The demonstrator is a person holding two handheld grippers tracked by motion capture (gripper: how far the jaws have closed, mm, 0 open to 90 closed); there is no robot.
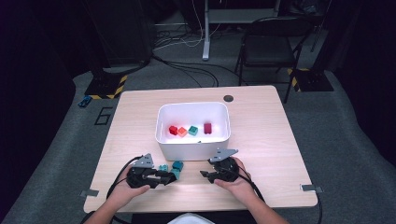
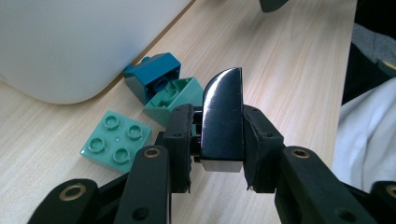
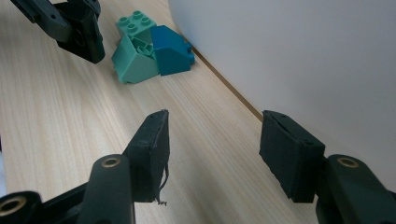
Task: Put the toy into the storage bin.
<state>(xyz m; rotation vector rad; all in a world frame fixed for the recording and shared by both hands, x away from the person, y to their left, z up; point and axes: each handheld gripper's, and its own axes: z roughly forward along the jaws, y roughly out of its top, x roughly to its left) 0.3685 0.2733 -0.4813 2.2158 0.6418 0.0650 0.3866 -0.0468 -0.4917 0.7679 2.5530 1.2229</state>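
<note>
Bricks are being sorted beside the white bin (image 1: 192, 148). A glossy black curved piece (image 2: 223, 119) is clamped upright in the left claw (image 2: 218, 140), just above the counter (image 1: 261, 135) near three loose bricks: a flat light-green plate (image 2: 116, 140), a green sloped brick (image 2: 173, 100) and a dark teal brick (image 2: 154, 74) touching the bin wall. The right claw (image 3: 212, 149) is held wide and empty beside the bin. The piece should be lifted clear over the near rim before release; open counter lies to the right.

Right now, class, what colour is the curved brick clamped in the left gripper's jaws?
Glossy black curved brick, clearest in the left gripper view.
</note>
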